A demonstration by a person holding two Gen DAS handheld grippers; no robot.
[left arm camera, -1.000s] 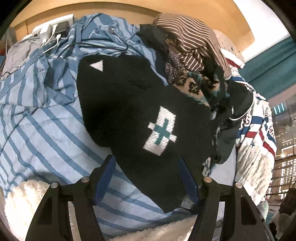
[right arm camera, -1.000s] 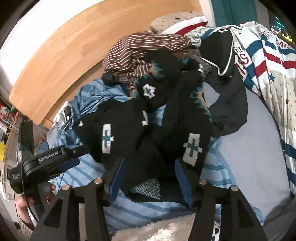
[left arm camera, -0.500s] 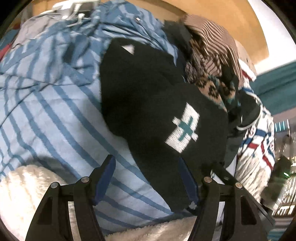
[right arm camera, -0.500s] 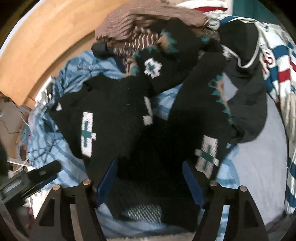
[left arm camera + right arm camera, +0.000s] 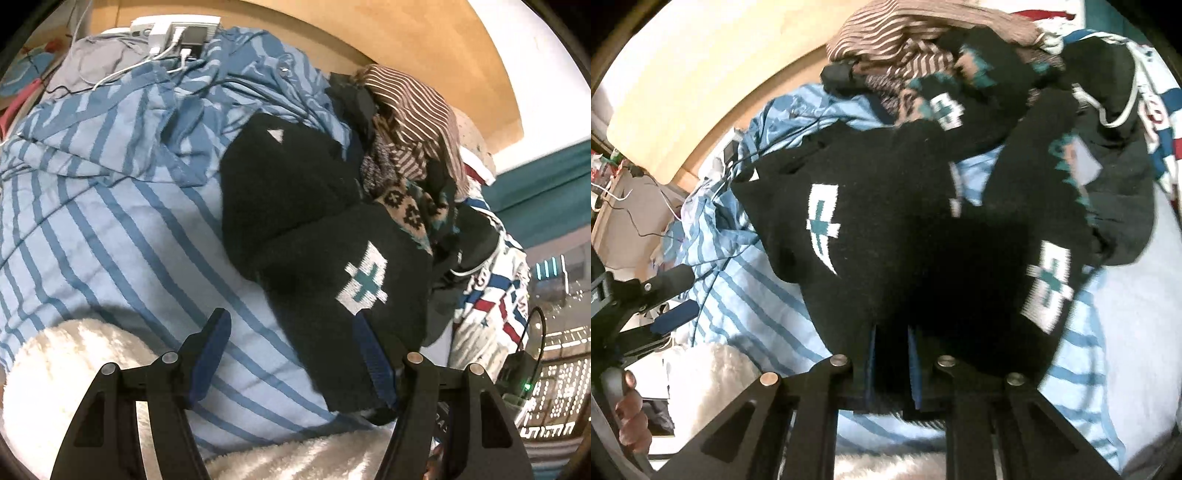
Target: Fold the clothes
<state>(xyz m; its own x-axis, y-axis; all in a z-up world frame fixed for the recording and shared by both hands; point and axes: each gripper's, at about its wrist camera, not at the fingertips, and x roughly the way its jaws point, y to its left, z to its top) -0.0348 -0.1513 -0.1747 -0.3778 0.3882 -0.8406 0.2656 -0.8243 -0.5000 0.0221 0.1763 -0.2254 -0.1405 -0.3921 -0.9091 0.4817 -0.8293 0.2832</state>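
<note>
A black knit sweater [image 5: 314,236] with white-and-teal cross motifs lies crumpled on a blue striped bed cover [image 5: 103,229]. In the right wrist view the same sweater [image 5: 905,229] fills the middle, and my right gripper [image 5: 891,363] is shut on its near hem, the blue pads pressed on black fabric. My left gripper [image 5: 291,350] stands open just above the bed cover, its right finger against the sweater's left sleeve end and its left finger over striped cloth. The left gripper also shows at the left edge of the right wrist view [image 5: 665,295], held by a hand [image 5: 629,421].
A heap of other clothes rises behind: a brown striped top [image 5: 410,99], a patterned knit [image 5: 406,210], a white garment with red and blue stripes [image 5: 491,302]. A fluffy white blanket [image 5: 66,369] lies at the near edge. Chargers and cables [image 5: 173,37] sit by the wooden headboard [image 5: 701,74].
My right gripper went from open over the sweater's hem to shut on it, after moving in closer. The left gripper has shifted beside the sleeve and stays open.
</note>
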